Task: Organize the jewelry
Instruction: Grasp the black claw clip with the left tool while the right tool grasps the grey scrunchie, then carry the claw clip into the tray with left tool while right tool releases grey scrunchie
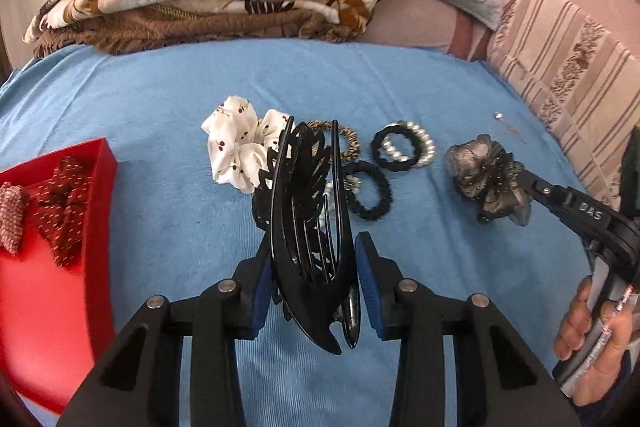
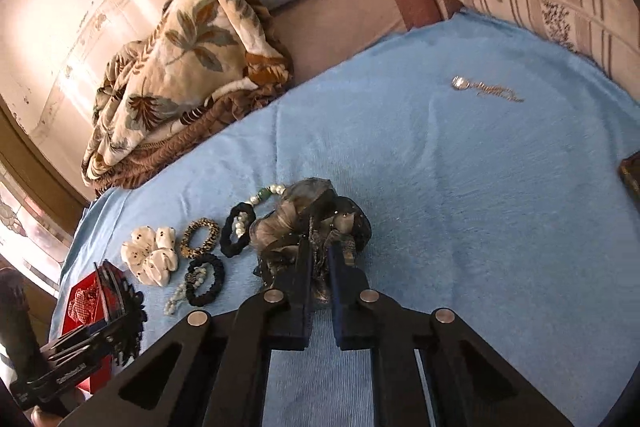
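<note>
Sorting hair accessories and jewelry from a light blue terry bedspread (image 1: 140,99) into an open red cardboard box (image 1: 105,158) appears to be the step in hand, with both claws loaded. The left claw (image 1: 316,279) pinches a large black plastic hair claw clip (image 1: 304,195) between its blue pads, the clip standing upright and projecting forward over the bedspread. The red box lies to the left of this claw, near but apart, and already holds a dark red dotted fabric bow (image 1: 60,203) and a pink woven fabric piece (image 1: 12,215). The right claw (image 2: 318,259) is pressed together on a grey-black sheer organza scrunchie (image 2: 308,215), which bunches around the fingertips just above the bedspread.

Loose items remain between the two claws: a white cherry-print fabric scrunchie (image 1: 232,151), a leopard-print elastic hair tie (image 2: 200,237), a plain black elastic hair tie (image 1: 366,191), and a second black elastic tie paired with a white pearl bracelet (image 1: 404,147). A thin silver chain with a round pendant (image 2: 486,89) lies well apart, toward the striped pillow.

The next move probably calls for swinging the left claw leftward over the box rim and spreading it there; the clip's long teeth could catch on the box wall.
</note>
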The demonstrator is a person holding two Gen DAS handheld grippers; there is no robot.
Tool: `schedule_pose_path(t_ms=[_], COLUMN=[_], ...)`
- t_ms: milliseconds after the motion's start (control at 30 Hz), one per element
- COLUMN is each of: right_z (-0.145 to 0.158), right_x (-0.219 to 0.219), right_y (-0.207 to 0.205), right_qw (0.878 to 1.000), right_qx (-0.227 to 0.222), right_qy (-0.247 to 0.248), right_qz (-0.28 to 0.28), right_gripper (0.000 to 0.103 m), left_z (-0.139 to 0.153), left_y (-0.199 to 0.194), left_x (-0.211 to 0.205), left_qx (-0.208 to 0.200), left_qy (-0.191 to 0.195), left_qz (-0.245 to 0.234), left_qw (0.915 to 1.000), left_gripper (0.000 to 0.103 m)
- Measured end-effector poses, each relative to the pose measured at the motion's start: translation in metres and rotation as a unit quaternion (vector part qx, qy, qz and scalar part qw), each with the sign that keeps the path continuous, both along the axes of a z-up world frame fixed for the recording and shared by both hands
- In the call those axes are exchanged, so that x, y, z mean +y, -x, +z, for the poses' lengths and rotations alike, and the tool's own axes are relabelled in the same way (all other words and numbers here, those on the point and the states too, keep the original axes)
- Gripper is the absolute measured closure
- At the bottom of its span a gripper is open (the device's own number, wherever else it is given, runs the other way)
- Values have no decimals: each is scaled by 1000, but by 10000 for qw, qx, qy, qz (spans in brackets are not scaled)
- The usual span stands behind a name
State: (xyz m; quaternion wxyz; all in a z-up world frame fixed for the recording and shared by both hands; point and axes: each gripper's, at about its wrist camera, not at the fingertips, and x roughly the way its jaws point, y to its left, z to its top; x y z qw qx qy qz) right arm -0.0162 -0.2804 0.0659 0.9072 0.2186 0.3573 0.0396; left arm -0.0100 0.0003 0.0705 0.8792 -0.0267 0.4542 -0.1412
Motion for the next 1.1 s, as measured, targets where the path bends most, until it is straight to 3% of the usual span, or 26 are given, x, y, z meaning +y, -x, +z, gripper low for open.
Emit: schedule_pose_path(t_ms=[267,567,900,1100], right_z=[20,33,48,52], right_x=[16,75,177,253], right_y=[38,69,70,62], right_qw=[9996,9960,9824,9672], right_qx=[-190,-166,-86,8], right_qy=[-135,-98,47,-71], right_qz=[169,871,1864,2539], right_gripper=[95,95,94,94], left_z=[31,40,27,5], left_y=[46,77,87,84], left_x=[37,128,235,285], left_qx=[-317,-402,-303,118], left_qy=[61,-339,-822,-543], left_qz=[77,993,2110,2613], left_qw=[9994,9937,9735,9637], left_gripper=[65,65,65,65])
